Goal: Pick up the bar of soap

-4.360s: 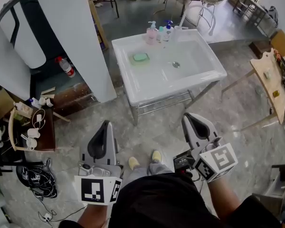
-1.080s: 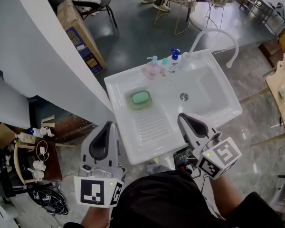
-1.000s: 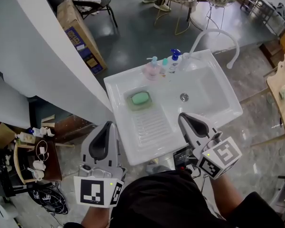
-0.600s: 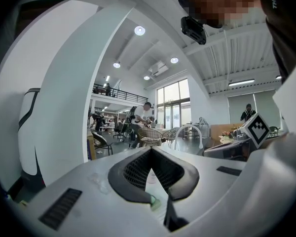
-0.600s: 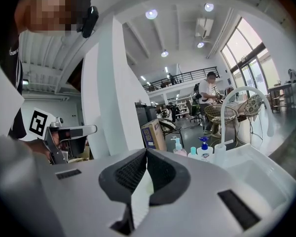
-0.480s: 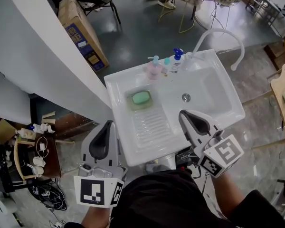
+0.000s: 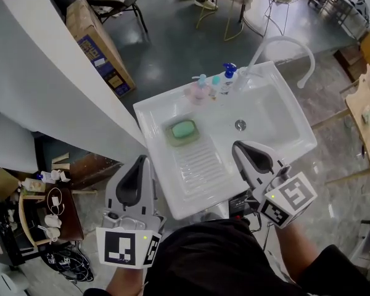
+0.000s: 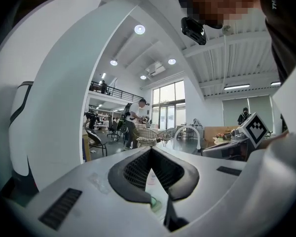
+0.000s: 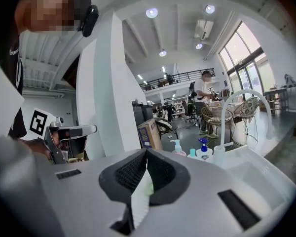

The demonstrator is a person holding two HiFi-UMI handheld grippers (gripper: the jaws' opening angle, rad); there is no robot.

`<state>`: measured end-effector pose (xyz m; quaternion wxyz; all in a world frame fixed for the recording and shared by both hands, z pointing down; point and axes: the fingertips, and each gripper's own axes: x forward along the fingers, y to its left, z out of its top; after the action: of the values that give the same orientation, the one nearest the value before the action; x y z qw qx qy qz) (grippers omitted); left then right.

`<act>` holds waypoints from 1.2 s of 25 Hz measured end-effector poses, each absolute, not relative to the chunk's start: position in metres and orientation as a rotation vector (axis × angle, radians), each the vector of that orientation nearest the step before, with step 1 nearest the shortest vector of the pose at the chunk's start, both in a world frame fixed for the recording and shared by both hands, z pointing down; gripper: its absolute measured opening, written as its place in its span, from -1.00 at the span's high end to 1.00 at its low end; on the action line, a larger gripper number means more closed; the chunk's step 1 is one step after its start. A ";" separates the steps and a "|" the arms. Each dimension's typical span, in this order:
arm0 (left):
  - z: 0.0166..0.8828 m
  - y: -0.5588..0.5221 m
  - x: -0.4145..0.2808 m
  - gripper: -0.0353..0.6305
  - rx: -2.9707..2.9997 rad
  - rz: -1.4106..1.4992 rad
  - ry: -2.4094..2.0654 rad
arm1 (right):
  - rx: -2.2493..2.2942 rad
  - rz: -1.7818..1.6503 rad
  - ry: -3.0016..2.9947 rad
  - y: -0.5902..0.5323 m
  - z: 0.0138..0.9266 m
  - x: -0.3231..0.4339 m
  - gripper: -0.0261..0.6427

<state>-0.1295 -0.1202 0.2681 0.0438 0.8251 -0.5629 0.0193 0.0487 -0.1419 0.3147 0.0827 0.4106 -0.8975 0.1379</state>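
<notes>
Currently, the left tool [image 7: 138, 163] is hanging just outside the near left corner of the sink [image 7: 172, 193], with its jaws pressed together on nothing. The right tool [image 7: 240, 148] is hanging over the near edge, its jaws likewise pressed together and empty. Both are sitting well short of the target.

Beyond the tools, a ribbed washboard panel [image 7: 200, 162] is running across the left half of the glossy white basin. Directly past its far end, close to the left edge, the bar of soap [image 7: 184, 129] is lying flat in a shallow dish [image 7: 171, 135]. It is a pale green, rounded rectangular block with a smooth face.

Handling judgement: the bar is likely behaving as a light, stiff item, slippery if wet and soft enough to mark under hard pressure. Opening one tool and taking hold across the two long sides, near the middle and with moderate force, is looking like the safest grip. The dish rim may be limiting how low the pads can reach.

Farther on, plastic pump bottles [image 7: 200, 91] are standing along the far edge beside a curved white faucet [image 7: 277, 42].
</notes>
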 end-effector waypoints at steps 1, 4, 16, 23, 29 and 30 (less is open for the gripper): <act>0.268 -0.124 -0.132 0.88 2.530 0.057 -1.705 | 1.241 0.413 -2.673 -0.143 0.313 0.046 0.90; 0.268 -0.135 -0.140 0.88 2.551 0.055 -1.660 | 1.274 0.410 -2.654 -0.147 0.310 0.037 0.90; 0.274 -0.167 -0.141 0.88 2.632 0.047 -1.508 | 1.386 0.410 -2.596 -0.157 0.307 0.026 0.90; 0.283 -0.180 -0.138 0.88 2.669 0.070 -1.418 | 1.449 0.416 -2.556 -0.160 0.308 0.028 0.90; 0.293 -0.193 -0.135 0.88 2.715 0.087 -1.318 | 1.516 0.421 -2.523 -0.164 0.313 0.027 0.90; 0.295 -0.194 -0.134 0.88 2.723 0.090 -1.300 | 1.525 0.423 -2.516 -0.165 0.314 0.027 0.90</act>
<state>-0.1340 -0.1944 0.2949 0.0613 0.9004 -0.4297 0.0297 0.0266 -0.1649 0.3137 0.0844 0.5113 -0.8434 0.1418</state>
